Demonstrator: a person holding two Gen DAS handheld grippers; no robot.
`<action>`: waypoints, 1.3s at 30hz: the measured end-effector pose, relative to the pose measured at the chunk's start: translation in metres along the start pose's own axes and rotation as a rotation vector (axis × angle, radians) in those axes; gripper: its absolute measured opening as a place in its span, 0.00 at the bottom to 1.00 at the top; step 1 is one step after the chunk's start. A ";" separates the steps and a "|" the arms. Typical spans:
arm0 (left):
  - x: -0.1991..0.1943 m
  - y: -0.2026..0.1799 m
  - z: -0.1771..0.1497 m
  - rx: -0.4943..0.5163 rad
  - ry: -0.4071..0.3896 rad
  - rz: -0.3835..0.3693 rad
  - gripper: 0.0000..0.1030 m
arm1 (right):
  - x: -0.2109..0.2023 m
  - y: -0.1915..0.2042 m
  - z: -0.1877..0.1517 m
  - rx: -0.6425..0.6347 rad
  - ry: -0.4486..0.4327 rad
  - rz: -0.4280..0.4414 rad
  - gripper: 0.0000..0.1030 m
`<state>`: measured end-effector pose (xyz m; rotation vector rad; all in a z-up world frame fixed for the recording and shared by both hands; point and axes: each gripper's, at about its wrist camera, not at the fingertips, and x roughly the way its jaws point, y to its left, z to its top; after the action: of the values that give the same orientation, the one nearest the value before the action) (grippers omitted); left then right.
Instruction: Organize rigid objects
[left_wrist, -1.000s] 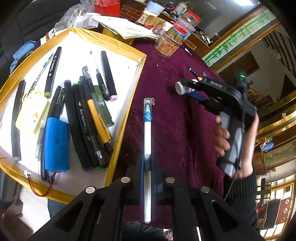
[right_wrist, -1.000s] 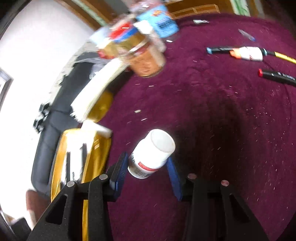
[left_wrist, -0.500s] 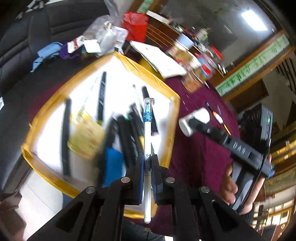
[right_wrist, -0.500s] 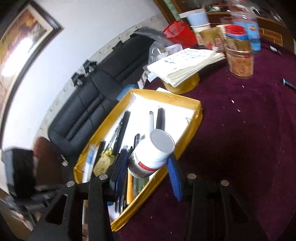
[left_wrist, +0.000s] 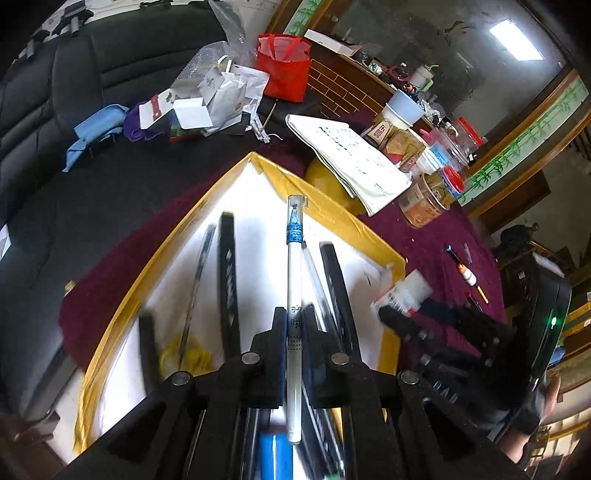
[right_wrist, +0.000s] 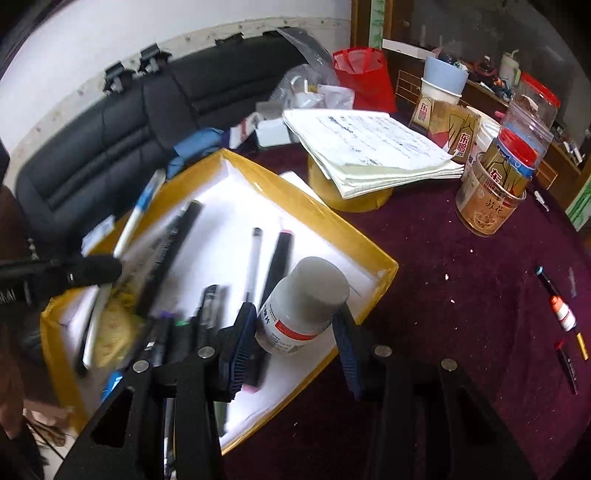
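Observation:
My left gripper (left_wrist: 294, 325) is shut on a white pen with a blue grip (left_wrist: 294, 266), which points forward over the yellow-rimmed tray (left_wrist: 332, 210). Several black markers and pens (left_wrist: 227, 273) lie on the tray's white floor. My right gripper (right_wrist: 295, 321) is shut on a white pill bottle (right_wrist: 306, 302), tilted with its cap toward the camera, above the tray's near corner (right_wrist: 388, 266). In the left wrist view the bottle (left_wrist: 406, 291) hangs at the tray's right edge. In the right wrist view the left gripper (right_wrist: 92, 271) appears blurred at the left with its pen (right_wrist: 138, 212).
A paper stack (right_wrist: 369, 147) rests on a yellow tin behind the tray. Jars (right_wrist: 491, 199) and boxes stand at the back right. Loose pens (right_wrist: 561, 314) lie on the maroon cloth to the right. A black sofa (right_wrist: 110, 147) with clutter and a red bag (left_wrist: 284, 70) lies beyond.
Both grippers have swung from above the maroon cloth to above the tray, each keeping its load. The right gripper has rolled, so the view now stands level.

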<state>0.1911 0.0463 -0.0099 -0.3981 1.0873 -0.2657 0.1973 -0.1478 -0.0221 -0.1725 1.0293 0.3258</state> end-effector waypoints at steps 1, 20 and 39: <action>0.007 0.000 0.004 -0.003 0.014 -0.002 0.06 | 0.005 -0.001 0.001 0.011 0.006 0.006 0.41; 0.078 0.015 0.023 -0.058 0.093 0.078 0.13 | 0.029 0.003 -0.011 0.026 -0.029 0.029 0.48; -0.058 -0.012 -0.110 0.148 -0.242 0.361 0.94 | -0.063 0.048 -0.118 0.143 -0.137 0.151 0.65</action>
<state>0.0667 0.0383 -0.0024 -0.0937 0.8756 0.0238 0.0552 -0.1492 -0.0271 0.0567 0.9275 0.3941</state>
